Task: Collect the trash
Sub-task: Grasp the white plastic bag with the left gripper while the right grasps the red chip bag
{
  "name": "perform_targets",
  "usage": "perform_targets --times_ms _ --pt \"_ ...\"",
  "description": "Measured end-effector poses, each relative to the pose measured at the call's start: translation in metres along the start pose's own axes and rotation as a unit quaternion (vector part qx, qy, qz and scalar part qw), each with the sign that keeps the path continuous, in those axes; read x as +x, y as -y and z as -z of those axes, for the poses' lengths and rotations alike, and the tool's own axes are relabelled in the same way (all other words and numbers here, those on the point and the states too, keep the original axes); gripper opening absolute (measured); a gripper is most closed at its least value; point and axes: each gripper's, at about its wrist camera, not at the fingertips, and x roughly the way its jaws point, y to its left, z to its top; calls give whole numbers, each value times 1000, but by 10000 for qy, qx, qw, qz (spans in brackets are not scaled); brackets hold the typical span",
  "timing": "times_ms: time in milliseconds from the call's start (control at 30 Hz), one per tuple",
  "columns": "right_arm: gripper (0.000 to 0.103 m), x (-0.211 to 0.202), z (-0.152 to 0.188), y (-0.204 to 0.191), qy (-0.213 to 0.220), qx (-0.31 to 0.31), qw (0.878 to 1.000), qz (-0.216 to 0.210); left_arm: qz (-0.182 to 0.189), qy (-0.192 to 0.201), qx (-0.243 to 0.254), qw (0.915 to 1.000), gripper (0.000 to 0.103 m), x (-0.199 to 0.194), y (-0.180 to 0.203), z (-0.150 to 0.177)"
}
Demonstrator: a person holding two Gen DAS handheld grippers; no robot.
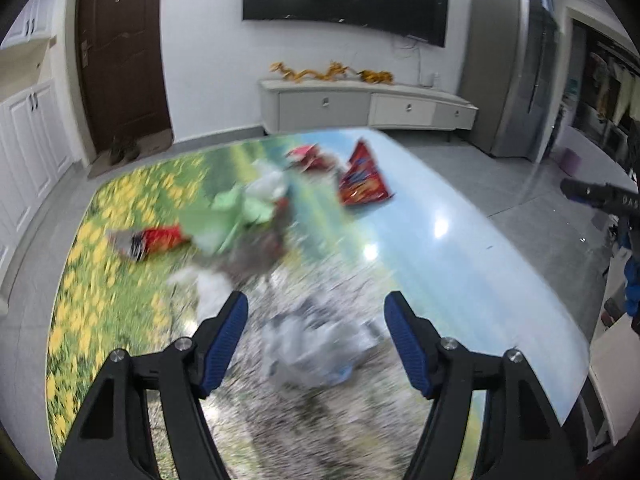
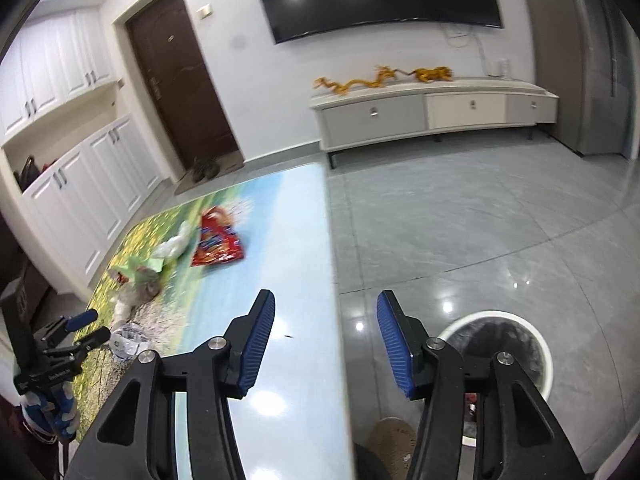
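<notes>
Trash lies on a table (image 1: pixel 432 200) with a landscape-print top. My left gripper (image 1: pixel 316 304) is open just above a crumpled clear plastic wrapper (image 1: pixel 316 344), which lies between its fingers. Beyond it lie a green and white wad (image 1: pixel 240 208), a red snack bag (image 1: pixel 364 180) and a small red wrapper (image 1: pixel 156 240). My right gripper (image 2: pixel 326 312) is open and empty over the table's right edge. A white bin with a dark liner (image 2: pixel 504 344) stands on the floor to its right. The left gripper (image 2: pixel 86 328) shows at the left of the right wrist view.
Grey tiled floor (image 2: pixel 460 220) lies right of the table. A low white TV cabinet (image 2: pixel 432 112) and a wall TV are at the back. White cupboards (image 2: pixel 72 200) and a brown door are at the left. A woven mat (image 2: pixel 392 444) lies near the bin.
</notes>
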Motion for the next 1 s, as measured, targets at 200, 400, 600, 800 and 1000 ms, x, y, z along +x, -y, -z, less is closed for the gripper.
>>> perform_targets --times_ms 200,400,600,800,1000 --pt "60 44 -17 -43 -284 -284 9990 -206 339 -204 -213 9990 69 20 -10 14" --pt "63 96 -34 -84 -540 -653 9956 -404 638 -334 -404 9966 69 38 -16 19" --pt "78 149 -50 -110 -700 -740 9928 -625 716 -304 -509 9957 62 38 -19 19" --pt "78 195 -65 -129 -840 -778 9897 -863 734 -310 -563 9952 58 37 -21 22" --pt "78 227 -69 -147 -951 -901 9870 -931 725 -349 -550 9952 56 38 -20 22"
